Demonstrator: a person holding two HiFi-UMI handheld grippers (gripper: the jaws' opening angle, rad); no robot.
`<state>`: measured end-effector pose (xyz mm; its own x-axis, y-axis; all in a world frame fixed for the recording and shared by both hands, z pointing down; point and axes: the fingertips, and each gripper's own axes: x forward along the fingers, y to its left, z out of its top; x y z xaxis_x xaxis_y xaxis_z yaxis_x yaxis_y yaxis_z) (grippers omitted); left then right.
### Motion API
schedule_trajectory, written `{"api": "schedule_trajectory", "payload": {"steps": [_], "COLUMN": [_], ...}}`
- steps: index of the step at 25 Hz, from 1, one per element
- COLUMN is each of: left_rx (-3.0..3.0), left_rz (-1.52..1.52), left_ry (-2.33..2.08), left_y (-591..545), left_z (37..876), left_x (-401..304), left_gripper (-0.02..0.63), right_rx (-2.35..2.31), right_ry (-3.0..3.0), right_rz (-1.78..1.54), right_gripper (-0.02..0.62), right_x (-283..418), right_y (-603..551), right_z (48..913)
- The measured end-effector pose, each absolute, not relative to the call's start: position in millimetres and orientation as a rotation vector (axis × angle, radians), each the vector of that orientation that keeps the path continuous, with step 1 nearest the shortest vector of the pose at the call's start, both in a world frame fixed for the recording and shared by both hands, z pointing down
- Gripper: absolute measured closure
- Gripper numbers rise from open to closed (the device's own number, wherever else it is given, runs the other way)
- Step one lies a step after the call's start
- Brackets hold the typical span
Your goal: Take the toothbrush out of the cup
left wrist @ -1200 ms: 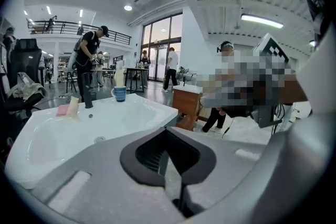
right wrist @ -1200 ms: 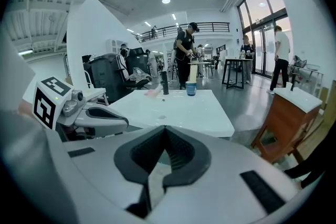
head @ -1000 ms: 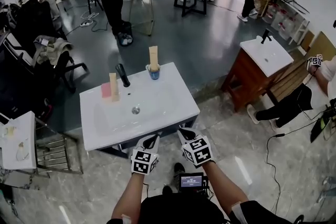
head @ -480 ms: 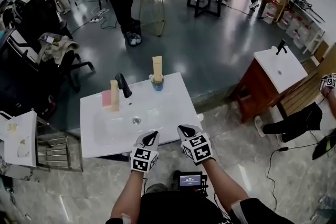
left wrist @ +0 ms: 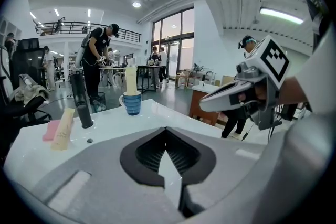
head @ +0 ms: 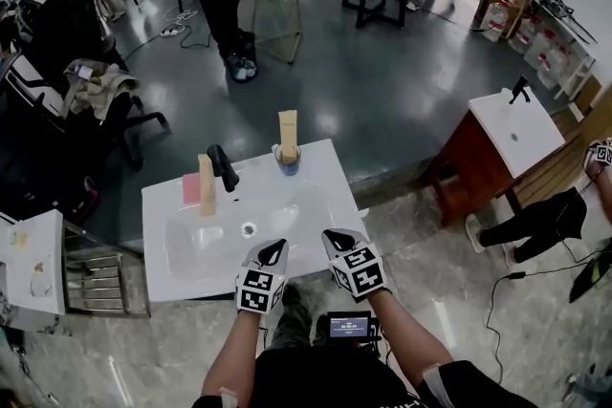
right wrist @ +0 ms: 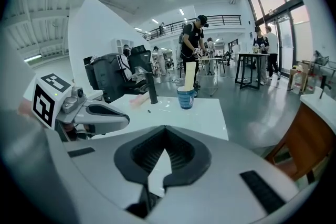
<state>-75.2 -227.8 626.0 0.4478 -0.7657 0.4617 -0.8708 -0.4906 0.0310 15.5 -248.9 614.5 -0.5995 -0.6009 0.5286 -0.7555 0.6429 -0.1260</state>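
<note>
- The sink (head: 330, 191) is a glossy white rectangular slab with a shallow oval bowl and a small round metal drain (head: 249, 228).
- At its far edge stands a round cup (head: 285, 161), blue with paler bands and a side handle. The toothbrush (head: 287, 129), a flat cream-coloured strip, stands upright in it and reaches well above the rim.
- A matte black tap (head: 222, 167) rises left of the cup. Just beside it are an upright cream tube (head: 207, 184) and a flat pink block (head: 191, 189).
- The left gripper (head: 274, 250) and right gripper (head: 334, 240) are smooth pale-grey shells with dark ribbed pads. They sit side by side at the sink's near edge, tilted downward toward the cup and well apart from it.
- Both pairs of jaws are pressed together with nothing between them.
- Bare forearms (head: 406, 339) reach forward behind the marker cubes.
</note>
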Motion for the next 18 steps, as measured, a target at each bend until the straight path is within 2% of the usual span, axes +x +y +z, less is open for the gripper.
{"api": "schedule_trajectory", "payload": {"steps": [18], "left_rx": [2.543], "left_rz": [0.526], "left_ry": [-1.252], "left_y": [-353], "left_z": [621], "left_x": [-109], "left_gripper": [0.597], "right_rx": [1.194], "right_ry": [-2.33], "right_rz": [0.487], "right_gripper": [0.588], "right_x": [-29], "right_y": [-359], "right_z": [610]}}
